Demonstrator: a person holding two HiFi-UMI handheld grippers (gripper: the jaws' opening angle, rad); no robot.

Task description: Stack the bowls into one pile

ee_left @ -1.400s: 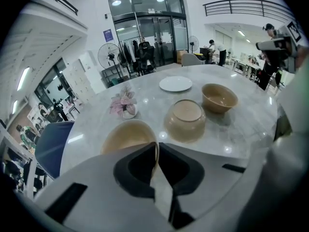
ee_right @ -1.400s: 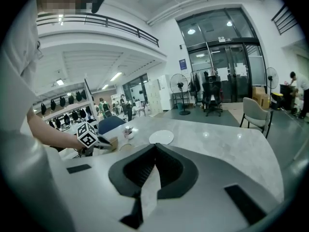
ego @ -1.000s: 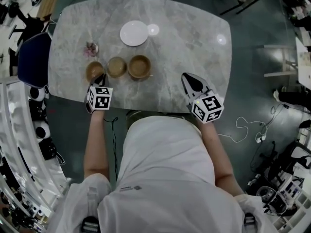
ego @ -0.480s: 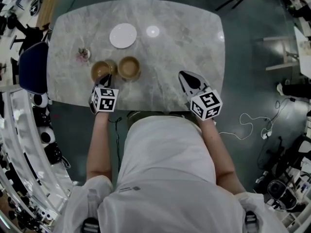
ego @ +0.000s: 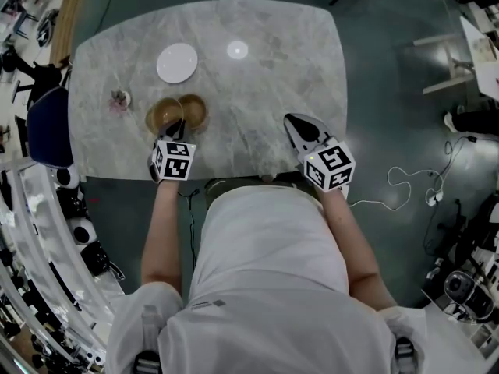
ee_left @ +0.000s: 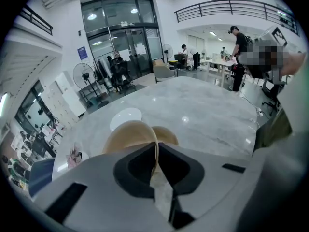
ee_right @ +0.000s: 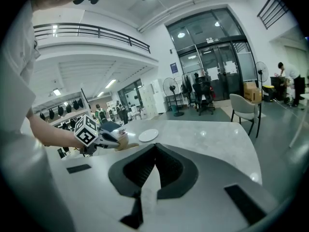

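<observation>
Fingers of left gripper, angled down, pinch bowl rim.

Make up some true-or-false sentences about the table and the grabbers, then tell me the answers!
1. The left gripper pinches a bowl by its rim. True.
2. The right gripper holds a bowl too. False: its jaws are shut on nothing.
3. A white plate lies on the table. True.
4. The bowls are blue. False: they are brown.
</observation>
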